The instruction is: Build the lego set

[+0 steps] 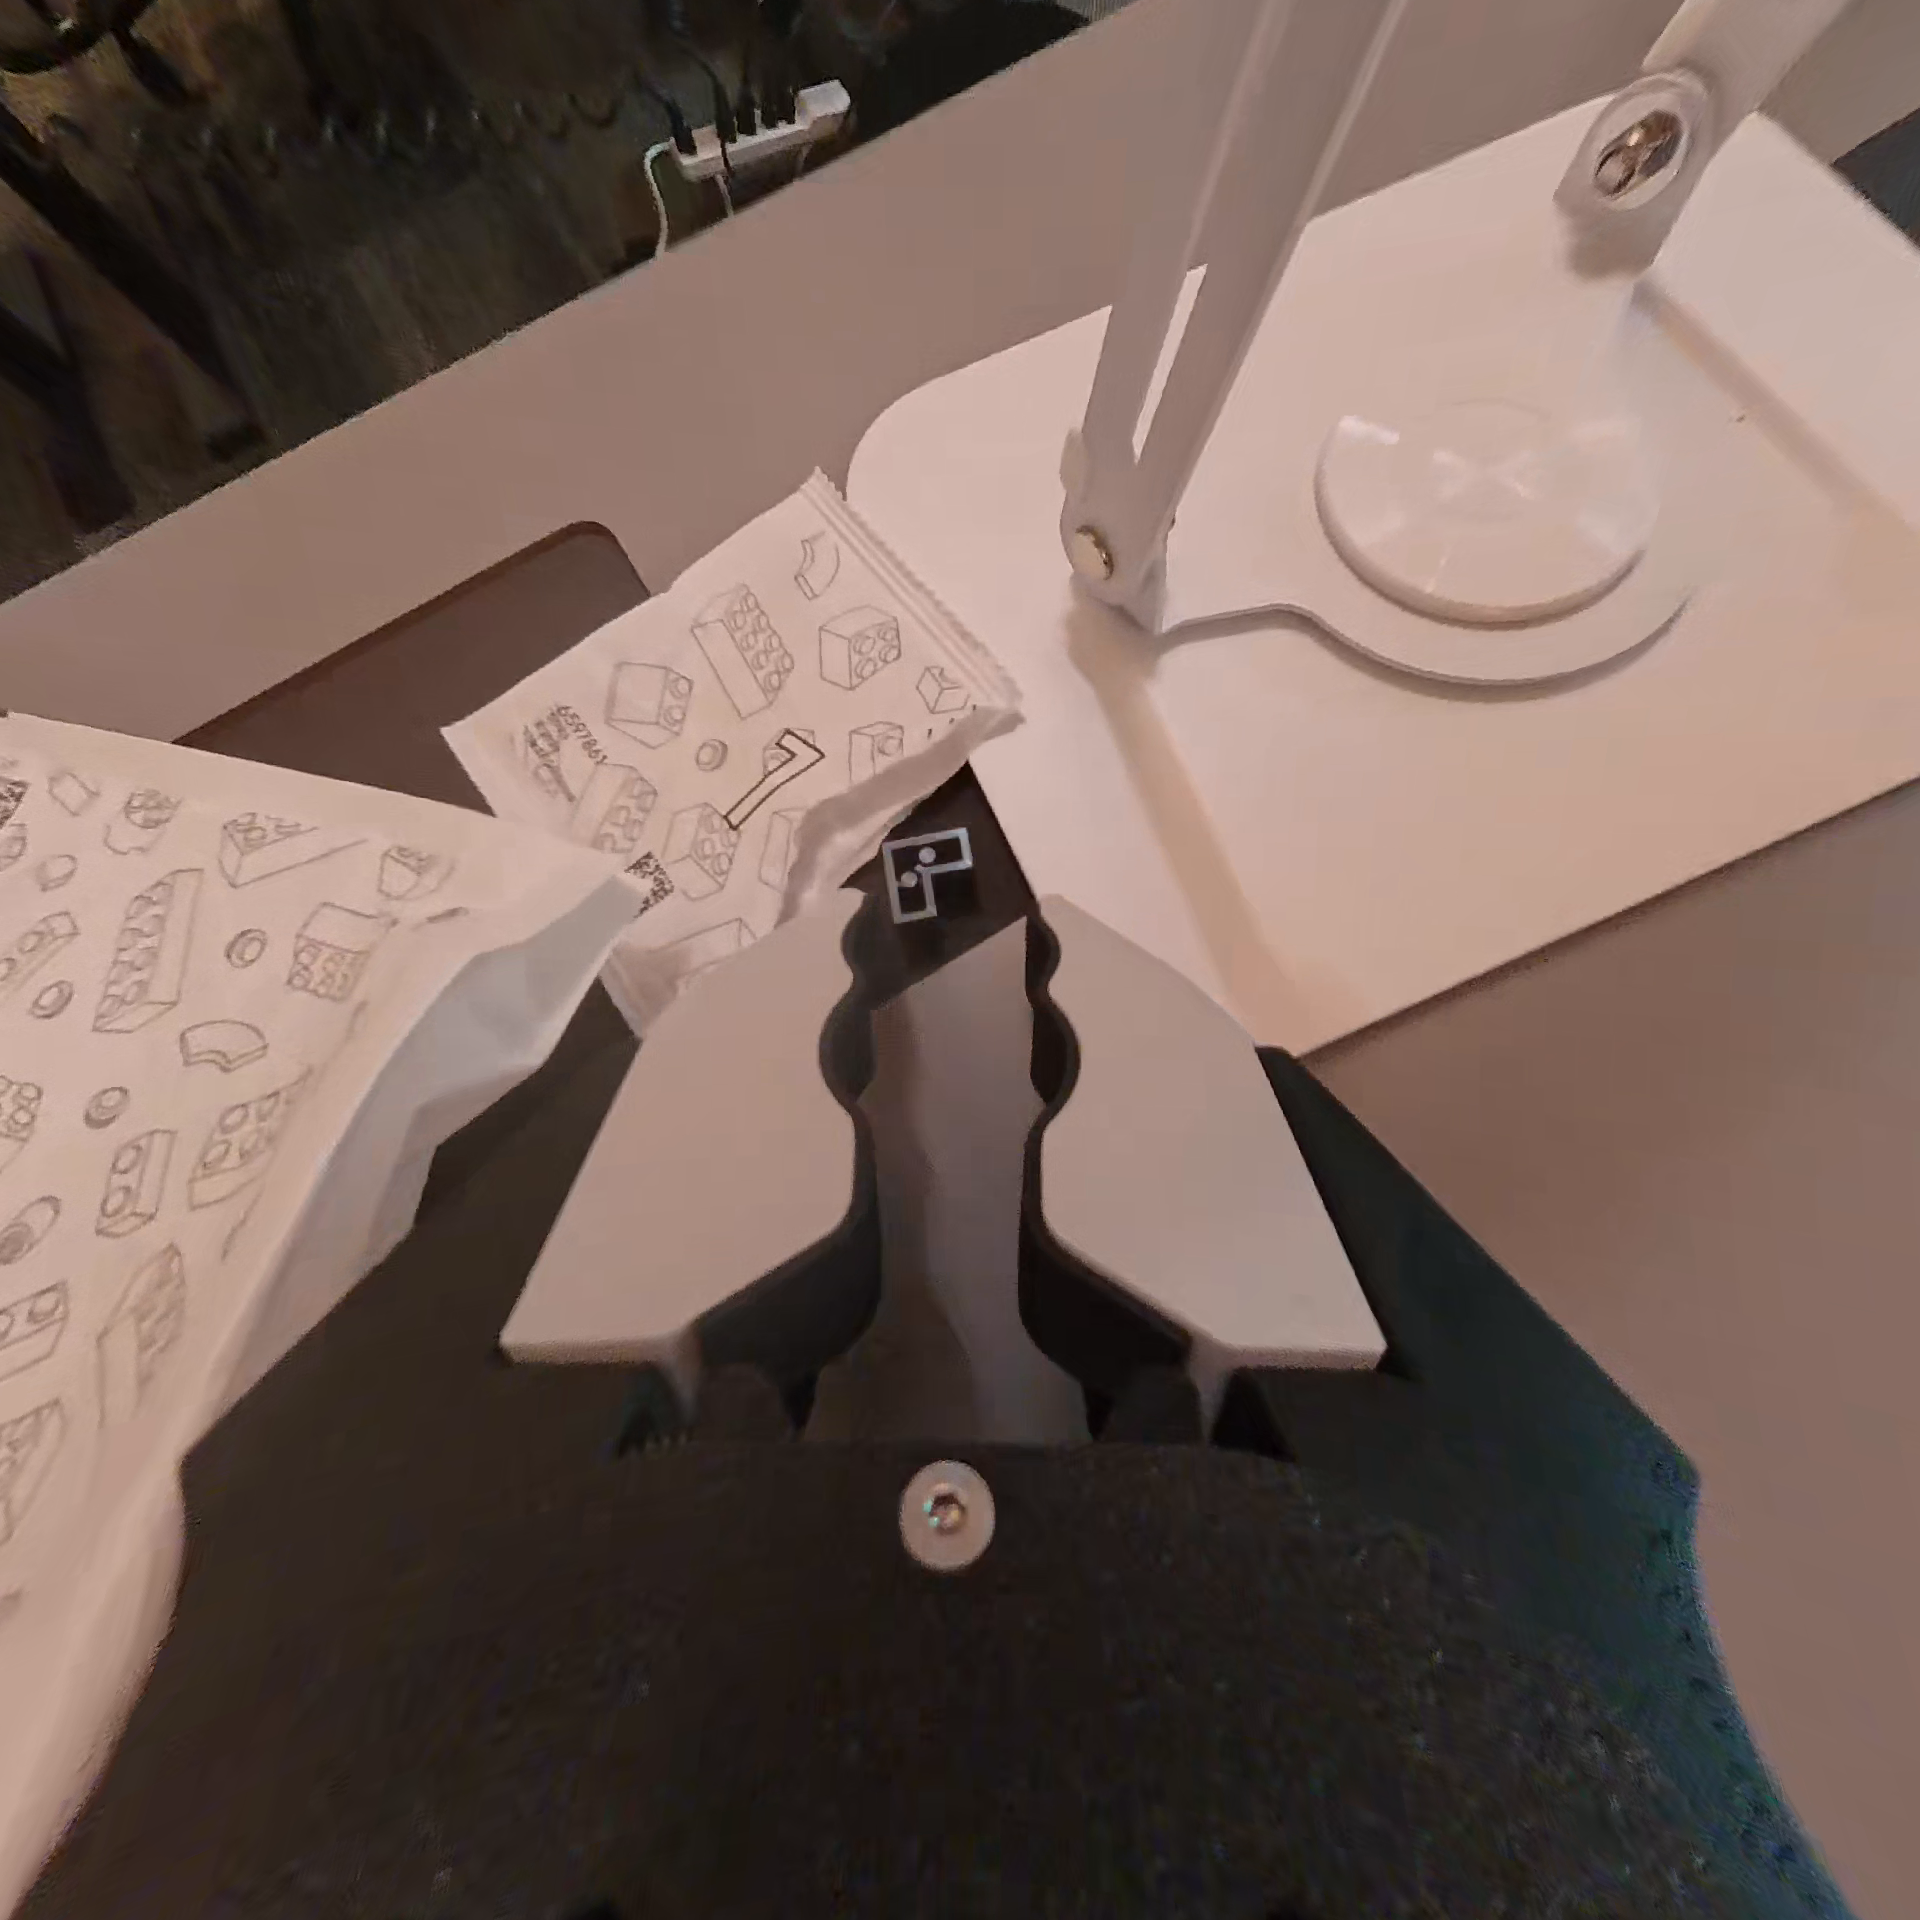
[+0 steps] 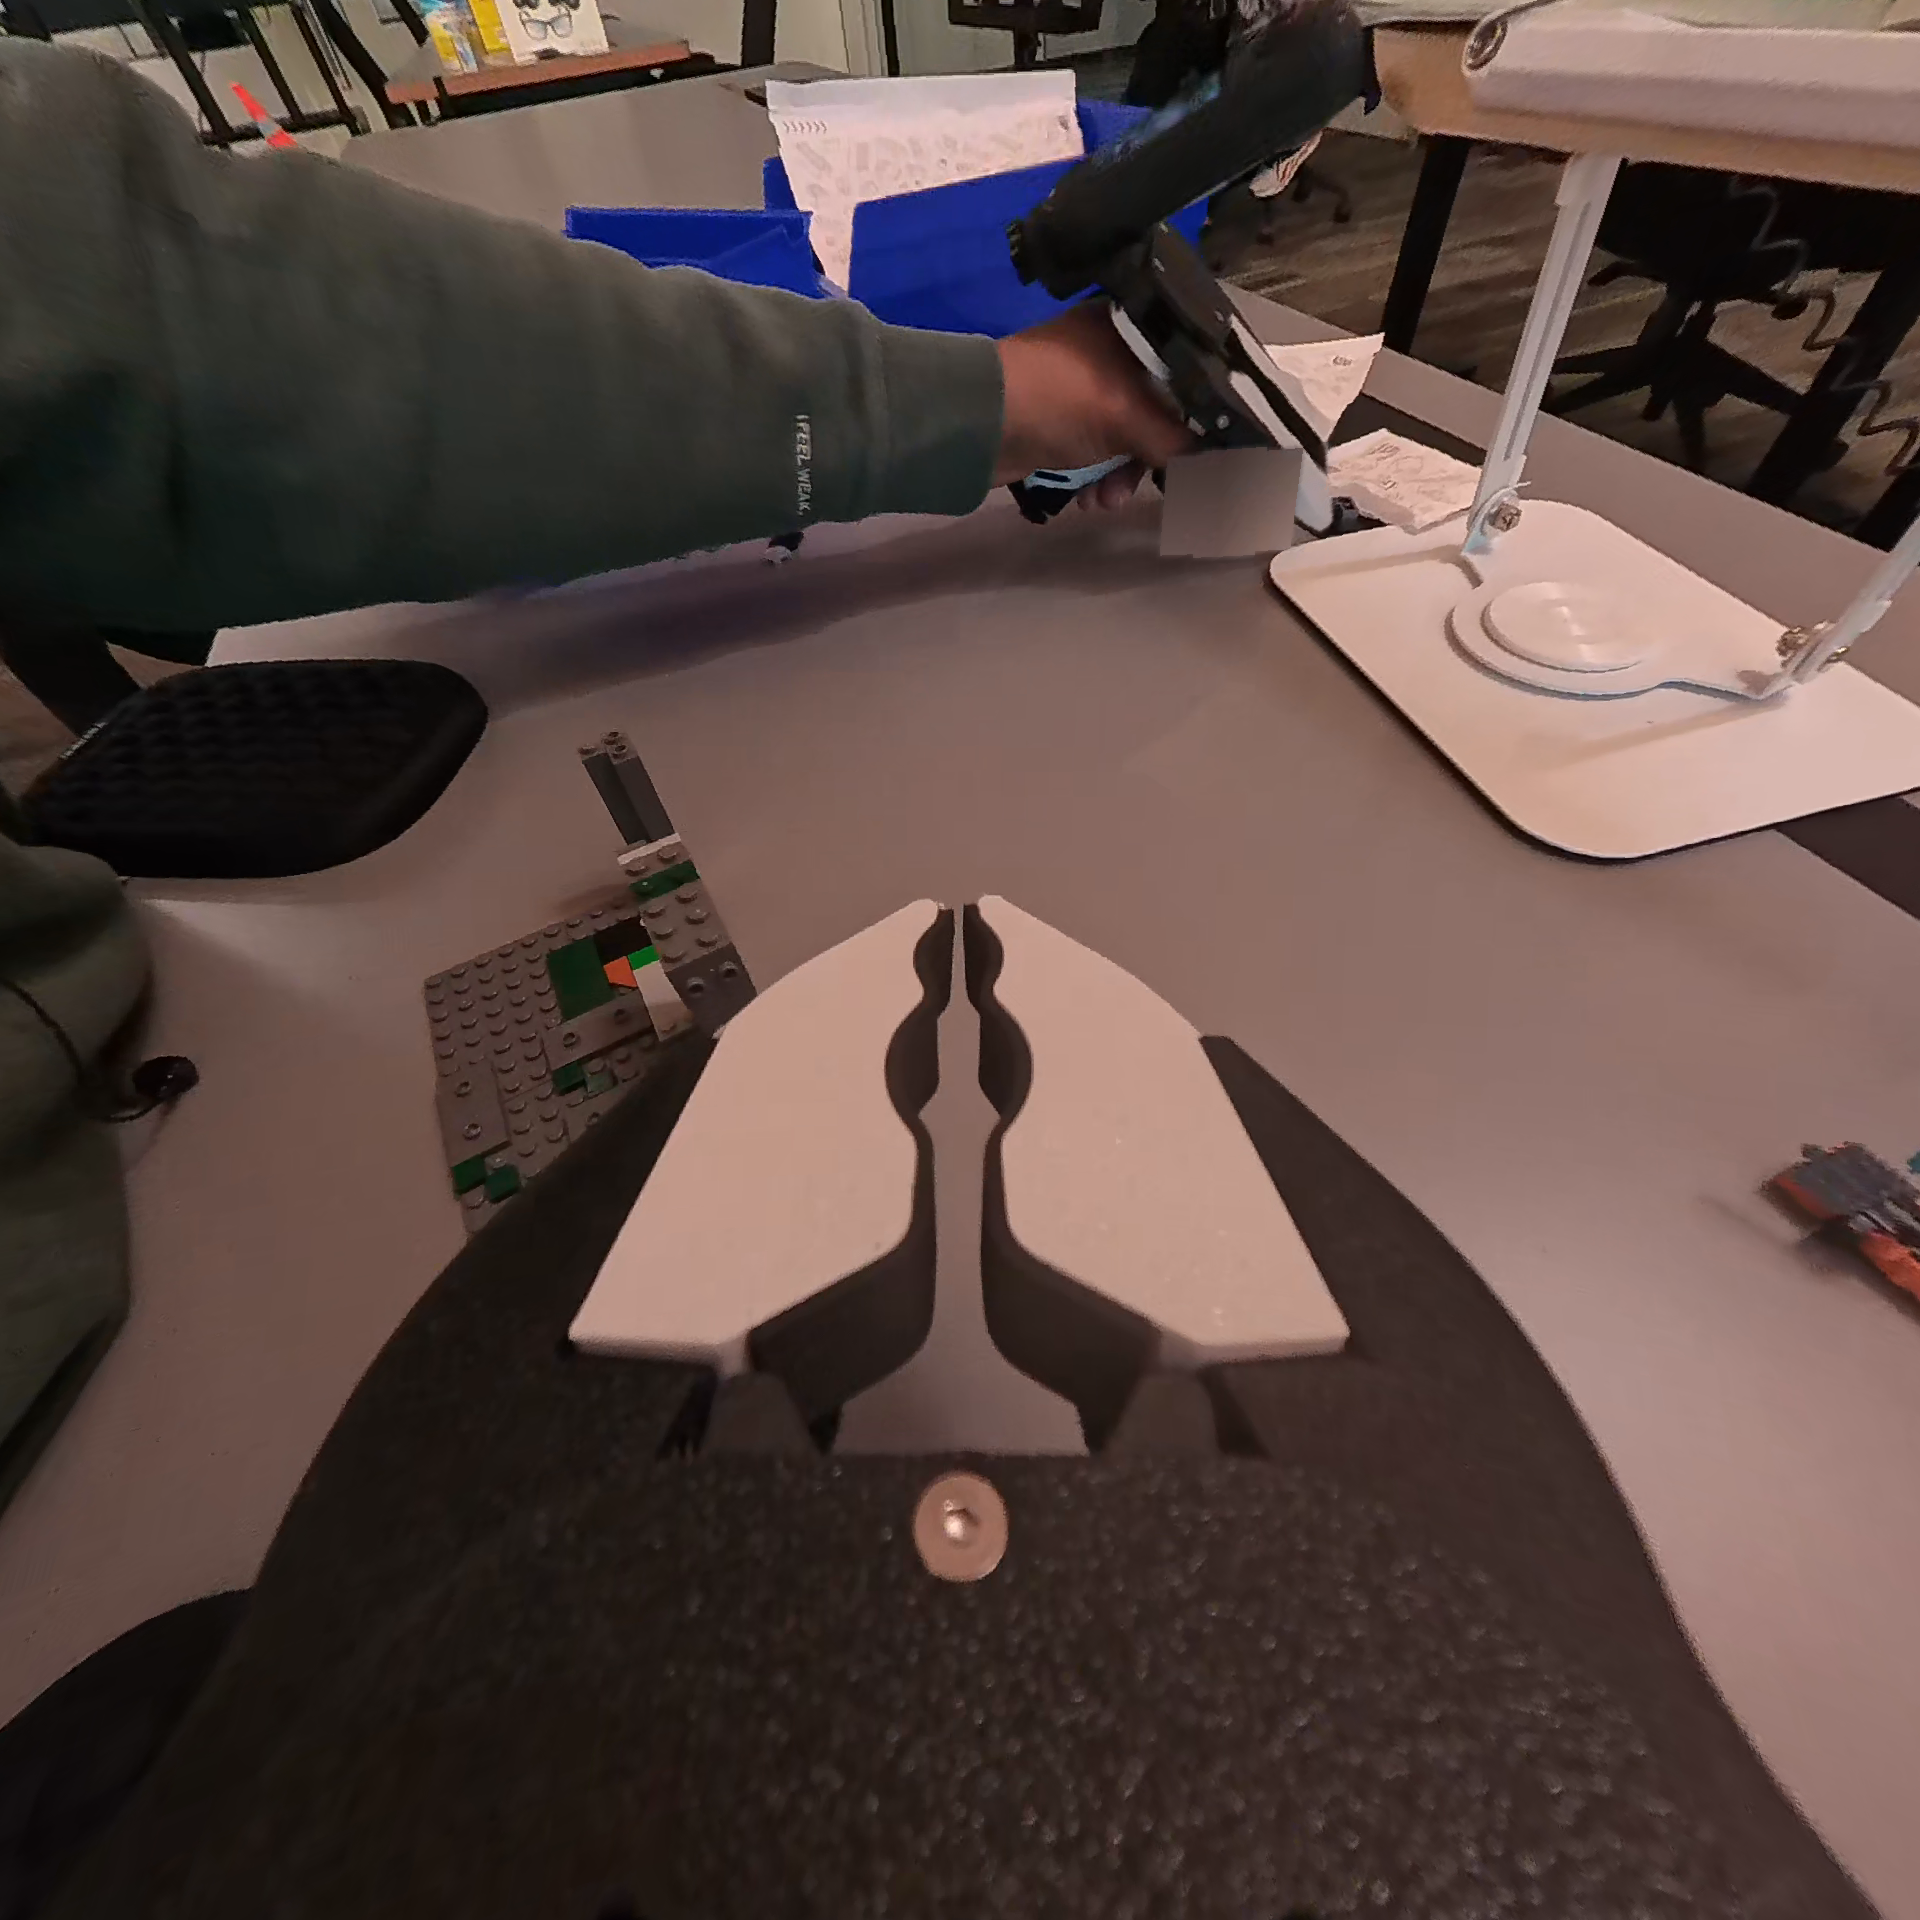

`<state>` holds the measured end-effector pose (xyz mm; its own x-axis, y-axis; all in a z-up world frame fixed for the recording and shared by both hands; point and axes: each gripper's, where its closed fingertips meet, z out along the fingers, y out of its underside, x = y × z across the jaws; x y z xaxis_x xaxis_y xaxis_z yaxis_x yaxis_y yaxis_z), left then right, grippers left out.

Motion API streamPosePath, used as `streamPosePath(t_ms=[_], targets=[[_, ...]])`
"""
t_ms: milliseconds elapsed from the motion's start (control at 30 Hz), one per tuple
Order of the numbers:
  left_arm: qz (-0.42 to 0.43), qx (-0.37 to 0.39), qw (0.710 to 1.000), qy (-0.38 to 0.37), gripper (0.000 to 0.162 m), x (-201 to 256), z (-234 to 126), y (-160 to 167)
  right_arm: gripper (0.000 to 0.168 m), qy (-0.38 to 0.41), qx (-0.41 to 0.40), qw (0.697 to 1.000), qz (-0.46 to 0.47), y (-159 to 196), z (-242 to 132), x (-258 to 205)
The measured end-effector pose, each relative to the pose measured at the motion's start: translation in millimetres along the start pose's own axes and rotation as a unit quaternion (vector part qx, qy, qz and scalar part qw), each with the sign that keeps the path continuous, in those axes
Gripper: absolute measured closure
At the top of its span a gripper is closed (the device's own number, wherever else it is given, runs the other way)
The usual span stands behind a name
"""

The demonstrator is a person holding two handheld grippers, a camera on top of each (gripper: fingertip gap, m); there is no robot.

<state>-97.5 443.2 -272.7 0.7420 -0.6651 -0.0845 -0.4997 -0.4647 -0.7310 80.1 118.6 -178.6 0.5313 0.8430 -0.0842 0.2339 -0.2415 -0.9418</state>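
Gaping left tongs (image 1: pixel 940 935) nr crinkly paper bag (image 1: pixel 727 748); right tongs (image 2: pixel 958 914) pinched, empty.

Bags (image 1: pixel 727 748), lamp base (image 1: pixel 1455 727) flank left tongs (image 1: pixel 940 935).

Black pebbled gripper bodies, pale grey fingers (image 2: pixel 790 1122), silver screws, dark green sleeve (image 2: pixel 468 416)

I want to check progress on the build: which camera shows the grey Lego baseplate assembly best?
The right wrist view: the grey Lego baseplate assembly lies flat on the table, left of the right gripper, studs and green pieces visible. The left wrist view shows none of it, only paper parts bags and a white stand base.
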Motion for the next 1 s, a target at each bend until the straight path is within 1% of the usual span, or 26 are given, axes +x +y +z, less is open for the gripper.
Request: streamPosePath(t_ms=[67,167,300,367,433,500,600,700,800,900,1000], targets=[[0.006,-0.02,1.0,-0.016,0.137,-3,5,6,0.167,-0.003,0.0,1.0,0.003,1,1,0],[0.006,-0.016,1.0,-0.017,0.153,-2,6,5,0.167,-0.006,-0.001,1.0,0.004,2,2,-1],[0.054,0.006,0.998,-0.024,0.154,6,-7,3,0.167,-0.009,0.0,1.0,0.005,3,4,-3],[0.085,0.051,0.994,-0.036,0.155,18,-26,-5,0.167,-0.01,0.001,1.0,0.001,3,5,-4],[0.122,0.103,0.986,-0.045,0.155,39,-52,-15,0.167,-0.009,0.007,1.0,-0.003,2,6,-5],[0.152,0.154,0.976,-0.039,0.155,71,-81,-24,0.167,-0.011,0.016,1.0,-0.002,-2,7,-7],[0.195,0.205,0.959,-0.014,0.155,127,-125,-30,0.162,-0.011,0.031,0.999,0.01,-10,9,-8],[0.242,0.229,0.943,0.0,0.155,176,-168,-29,0.157,-0.017,0.044,0.999,0.025,-23,11,-14],[0.275,0.249,0.928,0.006,0.155,213,-206,-26,0.152,-0.027,0.05,0.998,0.031,-36,15,-25],[0.296,0.264,0.918,0.009,0.155,238,-234,-22,0.146,-0.044,0.051,0.997,0.037,-50,23,-41],[0.306,0.275,0.911,0.012,0.155,253,-253,-15,0.14,-0.061,0.056,0.996,0.046,-65,33,-56]])
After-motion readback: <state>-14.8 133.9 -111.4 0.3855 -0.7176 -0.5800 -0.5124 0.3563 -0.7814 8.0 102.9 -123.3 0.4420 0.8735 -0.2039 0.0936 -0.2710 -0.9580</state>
